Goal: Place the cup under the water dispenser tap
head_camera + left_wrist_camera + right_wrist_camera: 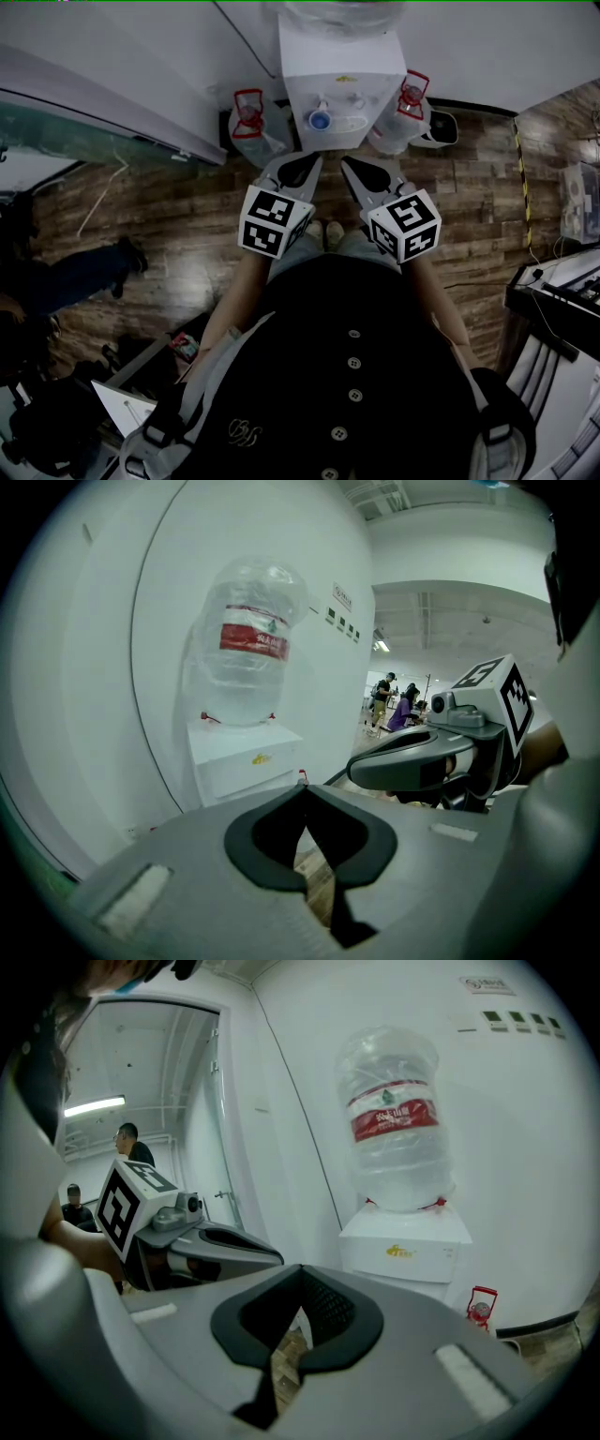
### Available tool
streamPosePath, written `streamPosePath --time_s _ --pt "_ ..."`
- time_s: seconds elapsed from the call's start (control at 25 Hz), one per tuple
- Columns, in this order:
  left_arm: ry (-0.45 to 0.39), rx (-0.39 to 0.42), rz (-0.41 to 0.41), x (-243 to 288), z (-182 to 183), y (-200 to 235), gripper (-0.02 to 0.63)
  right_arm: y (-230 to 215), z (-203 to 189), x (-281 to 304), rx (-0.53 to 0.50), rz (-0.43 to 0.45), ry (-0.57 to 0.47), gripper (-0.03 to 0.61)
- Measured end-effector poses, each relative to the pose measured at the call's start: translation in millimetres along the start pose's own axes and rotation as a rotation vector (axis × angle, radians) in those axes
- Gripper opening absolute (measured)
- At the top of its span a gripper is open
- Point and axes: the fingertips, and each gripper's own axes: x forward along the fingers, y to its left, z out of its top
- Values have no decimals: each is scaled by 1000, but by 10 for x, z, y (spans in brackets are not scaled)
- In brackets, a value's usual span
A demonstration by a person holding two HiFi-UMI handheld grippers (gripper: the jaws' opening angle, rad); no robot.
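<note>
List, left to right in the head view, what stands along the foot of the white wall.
clear bottle with red handle → water dispenser → second clear bottle → small dark object, too small to identify.

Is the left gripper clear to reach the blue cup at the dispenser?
Probably yes: the blue cup sits at the dispenser front, just ahead of the left gripper, with nothing visible between them. Its fingers are shut, so they must open first.
</note>
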Motion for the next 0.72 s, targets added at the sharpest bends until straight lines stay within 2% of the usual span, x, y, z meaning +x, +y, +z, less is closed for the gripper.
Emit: streamPosePath --time_s 0.72 --pt "8 -10 9 15 -53 16 5 -2 -66 31 17 1 10 0"
